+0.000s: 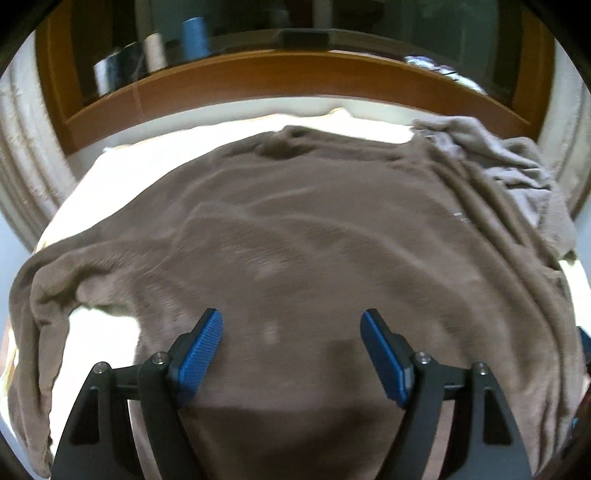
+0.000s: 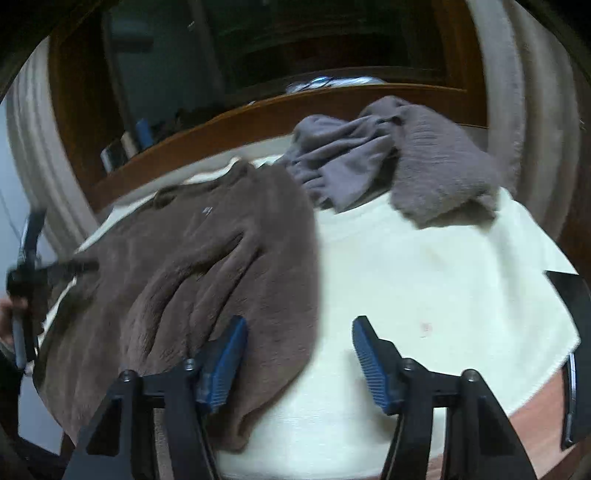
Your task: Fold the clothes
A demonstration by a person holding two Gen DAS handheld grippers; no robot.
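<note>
A brown fleece sweater (image 1: 295, 229) lies spread flat on a cream cloth (image 1: 122, 162), neckline at the far side, left sleeve hanging down at the near left. My left gripper (image 1: 291, 321) is open and empty just above its lower middle. In the right wrist view the sweater (image 2: 192, 273) lies at the left on the cream cloth (image 2: 424, 280). My right gripper (image 2: 299, 325) is open and empty over the sweater's right edge. The left gripper (image 2: 29, 273) shows blurred at the far left there.
A pile of grey clothes (image 2: 399, 158) sits at the far right of the cloth; it also shows in the left wrist view (image 1: 509, 166). A wooden frame (image 1: 258, 85) with thread cones (image 1: 194, 35) stands behind. Pale curtains (image 2: 535, 110) hang at both sides.
</note>
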